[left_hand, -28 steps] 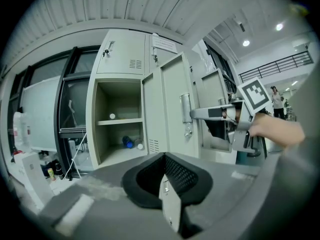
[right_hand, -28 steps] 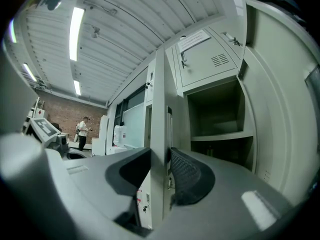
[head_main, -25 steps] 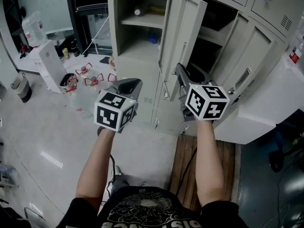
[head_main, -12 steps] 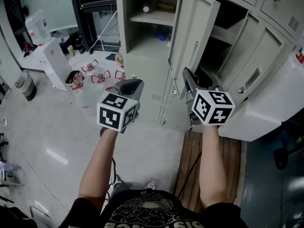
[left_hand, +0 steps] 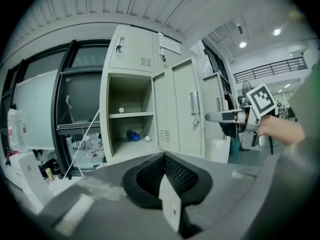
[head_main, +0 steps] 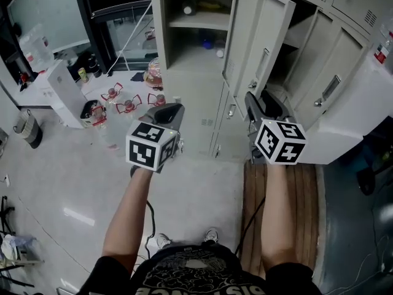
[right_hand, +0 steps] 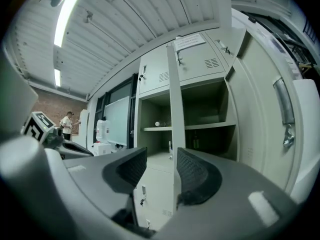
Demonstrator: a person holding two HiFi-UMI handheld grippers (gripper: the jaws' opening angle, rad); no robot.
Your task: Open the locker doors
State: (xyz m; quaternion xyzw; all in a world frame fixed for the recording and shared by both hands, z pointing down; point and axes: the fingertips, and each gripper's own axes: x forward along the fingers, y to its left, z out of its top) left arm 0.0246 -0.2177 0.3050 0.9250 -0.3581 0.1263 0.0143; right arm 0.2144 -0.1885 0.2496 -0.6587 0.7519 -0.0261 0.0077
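First door (head_main: 241, 35) and second door (head_main: 273, 29) are open. The second's edge sits in the gap of the right gripper (right_hand: 161, 156), jaws just been opening, pads off it. The left gripper (left_hand: 164, 159) is pinched together and empty; right-hand door (head_main: 334, 66) and upper row (head_main: 356, 5) are still closed.

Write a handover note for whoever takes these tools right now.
Left tool: shut, empty, in front of the lockers.
Right tool: open, jaws just been opening; the first door shows edge-on in line with the gap, ungripped.
Done: first door and second door both swung out, compartments exposed.
Left: lower doors and small top doors are closed.
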